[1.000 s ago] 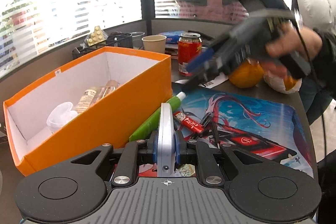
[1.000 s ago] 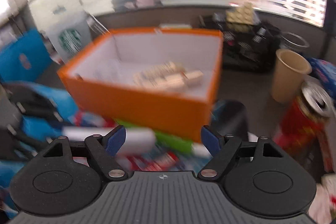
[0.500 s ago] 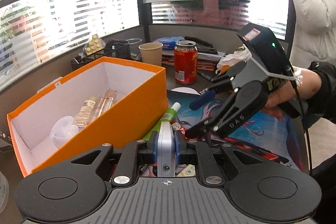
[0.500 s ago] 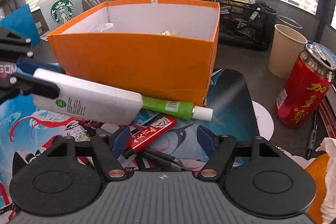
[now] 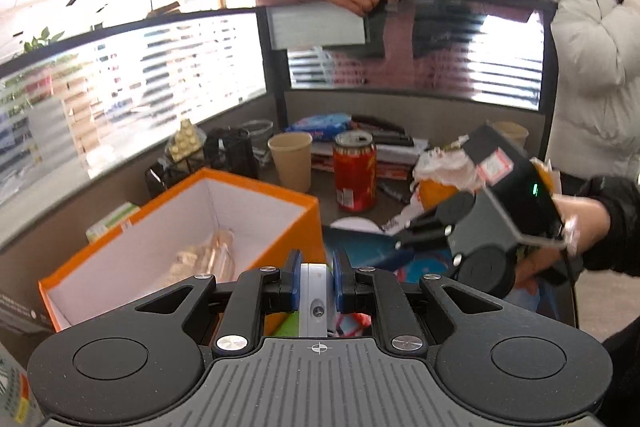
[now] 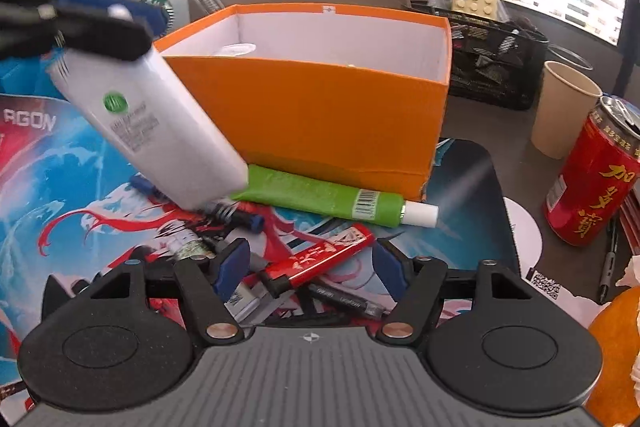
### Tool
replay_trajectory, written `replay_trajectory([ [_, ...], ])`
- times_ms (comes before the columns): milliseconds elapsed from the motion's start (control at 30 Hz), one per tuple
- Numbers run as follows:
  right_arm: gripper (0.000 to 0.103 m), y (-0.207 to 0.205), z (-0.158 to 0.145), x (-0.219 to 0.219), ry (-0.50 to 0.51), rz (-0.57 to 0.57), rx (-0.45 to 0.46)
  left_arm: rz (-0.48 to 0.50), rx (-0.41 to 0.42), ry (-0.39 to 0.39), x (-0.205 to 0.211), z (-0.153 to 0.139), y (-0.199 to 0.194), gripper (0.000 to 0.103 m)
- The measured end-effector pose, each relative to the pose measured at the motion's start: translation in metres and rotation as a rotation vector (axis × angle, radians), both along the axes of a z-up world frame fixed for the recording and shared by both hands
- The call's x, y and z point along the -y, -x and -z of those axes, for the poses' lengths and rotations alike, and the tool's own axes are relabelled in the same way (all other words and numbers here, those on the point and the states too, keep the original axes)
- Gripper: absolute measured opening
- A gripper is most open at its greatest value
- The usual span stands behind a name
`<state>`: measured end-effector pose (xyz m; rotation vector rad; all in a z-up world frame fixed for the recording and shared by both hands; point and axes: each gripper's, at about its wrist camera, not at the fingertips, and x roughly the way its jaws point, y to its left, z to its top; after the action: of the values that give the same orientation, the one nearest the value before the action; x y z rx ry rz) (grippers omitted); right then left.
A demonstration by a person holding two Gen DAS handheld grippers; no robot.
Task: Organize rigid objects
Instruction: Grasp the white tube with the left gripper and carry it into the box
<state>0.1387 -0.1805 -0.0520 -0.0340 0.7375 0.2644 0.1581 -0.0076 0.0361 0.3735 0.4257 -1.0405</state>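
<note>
- Low centre of the left wrist view: left gripper (image 5: 317, 281) clamped tight on a white flat case (image 5: 316, 301), seen edge-on between the blue pads.
- Upper left of the right wrist view: same white flat case (image 6: 160, 123) hanging tilted, free end low, above the clutter and just in front of the orange box (image 6: 320, 115); not over the opening yet.
- Bottom centre of the right wrist view: right gripper (image 6: 310, 267) with jaws closing, pads not yet pressing on anything; red lighter (image 6: 320, 261) lying slantwise between the tips.
- Just beyond, mid-frame: green tube (image 6: 332, 197) with white cap lying along the foot of the box wall; dark pens (image 6: 340, 301) heaped under and beside the lighter on the printed mat (image 6: 48, 195).
- Centre left of the left wrist view: orange box (image 5: 308, 211) open on top, a few pale items already at the bottom, too blurred to name.
- Right edge of both views: red can (image 6: 592, 183) and paper cup (image 6: 564, 111) standing well apart from the pile.
- Step judged: carry of the case to the box on one side, pick of the lighter on the other.
- Next, probably: case lifted clear of the near wall, then released inside; lighter pinched across its narrow body without snagging the pens beneath.
</note>
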Motion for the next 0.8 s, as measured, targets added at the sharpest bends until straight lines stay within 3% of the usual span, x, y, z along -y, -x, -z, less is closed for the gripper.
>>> replay_trajectory([
  [200,0.055,-0.006,0.006,0.008,-0.061,0.064,-0.01,0.011,0.03,0.029,0.004,-0.027,-0.008,0.014],
  [567,0.05,-0.014,0.018,0.021,-0.235,0.137,-0.036,-0.031,0.049,0.066,0.003,-0.057,-0.049,0.014],
  [733,0.044,-0.017,0.019,0.016,-0.218,0.153,-0.023,-0.087,0.03,0.056,0.005,-0.052,-0.087,0.014],
  [800,0.036,-0.017,0.021,0.015,-0.193,0.155,-0.016,-0.106,0.015,0.048,0.007,-0.044,-0.101,0.014],
])
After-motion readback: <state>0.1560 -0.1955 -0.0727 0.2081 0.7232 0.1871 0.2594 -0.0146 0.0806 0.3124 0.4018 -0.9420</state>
